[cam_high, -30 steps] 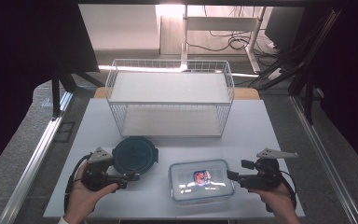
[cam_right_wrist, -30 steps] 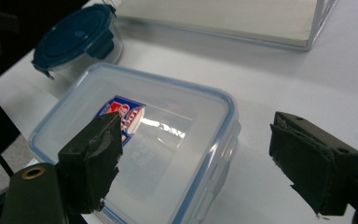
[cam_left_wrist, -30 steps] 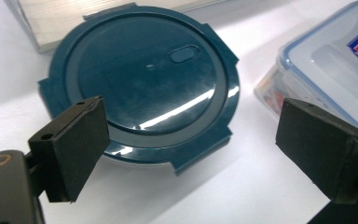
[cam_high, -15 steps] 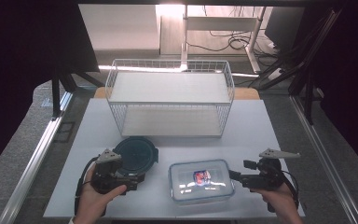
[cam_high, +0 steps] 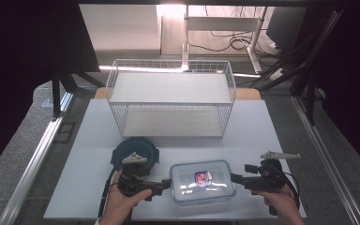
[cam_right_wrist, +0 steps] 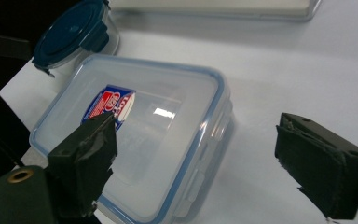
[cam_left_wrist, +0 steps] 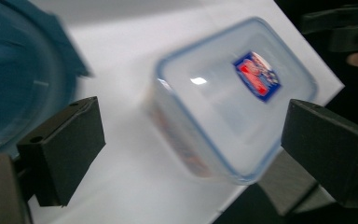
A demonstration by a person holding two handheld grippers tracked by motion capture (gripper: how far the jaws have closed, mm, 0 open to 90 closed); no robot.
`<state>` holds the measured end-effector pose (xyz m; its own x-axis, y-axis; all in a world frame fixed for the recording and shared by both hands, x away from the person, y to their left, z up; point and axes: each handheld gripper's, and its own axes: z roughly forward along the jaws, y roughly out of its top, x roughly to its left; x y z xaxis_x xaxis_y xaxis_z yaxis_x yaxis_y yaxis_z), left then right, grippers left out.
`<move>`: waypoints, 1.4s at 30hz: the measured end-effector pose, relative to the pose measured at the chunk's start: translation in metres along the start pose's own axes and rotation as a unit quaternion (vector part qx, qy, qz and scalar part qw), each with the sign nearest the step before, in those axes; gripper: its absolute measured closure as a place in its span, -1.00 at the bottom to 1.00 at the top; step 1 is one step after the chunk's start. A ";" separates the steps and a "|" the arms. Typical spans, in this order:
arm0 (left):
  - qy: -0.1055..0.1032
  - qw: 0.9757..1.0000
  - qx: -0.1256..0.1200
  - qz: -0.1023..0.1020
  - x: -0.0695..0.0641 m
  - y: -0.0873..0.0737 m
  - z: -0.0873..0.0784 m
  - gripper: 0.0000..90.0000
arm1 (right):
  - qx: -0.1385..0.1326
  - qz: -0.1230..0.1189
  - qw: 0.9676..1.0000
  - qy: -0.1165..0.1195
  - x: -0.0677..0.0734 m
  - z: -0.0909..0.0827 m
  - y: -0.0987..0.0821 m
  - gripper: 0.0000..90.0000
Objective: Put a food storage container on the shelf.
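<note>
- The rectangular container (cam_high: 202, 182) at the near edge is clear plastic, glossy, throwing a bright glint off its lid; a blue seal rims that lid, and a printed red-and-blue sticker (cam_high: 203, 177) sits on top.
- The round container (cam_high: 136, 151) to its left wears a dark teal plastic lid with a smooth, slightly satin finish, over a clear glossy body.
- The basket (cam_high: 171, 101) at the far side is thin white-coated metal wire, with flat, pale, matt shelves.
- The table (cam_high: 262, 126) top is white, smooth and matt.
- The left gripper (cam_high: 168, 184) and right gripper (cam_high: 234, 178) show black jaws, matt hard plastic, with faintly scuffed pads.
</note>
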<state>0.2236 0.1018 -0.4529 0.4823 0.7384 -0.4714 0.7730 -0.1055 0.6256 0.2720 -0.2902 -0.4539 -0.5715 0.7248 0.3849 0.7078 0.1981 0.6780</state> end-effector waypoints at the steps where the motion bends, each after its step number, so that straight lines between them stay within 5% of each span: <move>1: -0.005 1.000 0.002 -0.008 0.000 -0.001 0.003 -0.89 | 0.003 0.001 1.000 0.001 -0.001 0.002 0.000 -0.75; 13: -0.012 0.999 -0.006 -0.051 0.008 -0.005 0.020 -0.81 | 0.020 0.011 1.000 0.020 -0.002 0.013 0.000 -0.76; 27: -0.006 0.998 0.017 -0.062 -0.001 -0.008 0.047 -0.88 | 0.025 0.020 0.999 0.037 -0.003 0.027 0.002 -0.74; 35: -0.023 0.997 0.022 -0.072 -0.003 -0.012 0.054 -0.85 | 0.032 0.029 0.998 0.052 -0.003 0.031 -0.006 -0.74; 42: -0.035 0.994 0.023 -0.101 0.003 -0.016 0.061 -0.83 | 0.043 0.038 0.996 0.072 -0.006 0.040 -0.006 -0.74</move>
<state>0.2378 0.0656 -0.5025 0.3422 0.6999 -0.6269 0.8740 0.0080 0.4859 0.2877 -0.2689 -0.4855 -0.5641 0.6395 0.5223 0.7806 0.2069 0.5897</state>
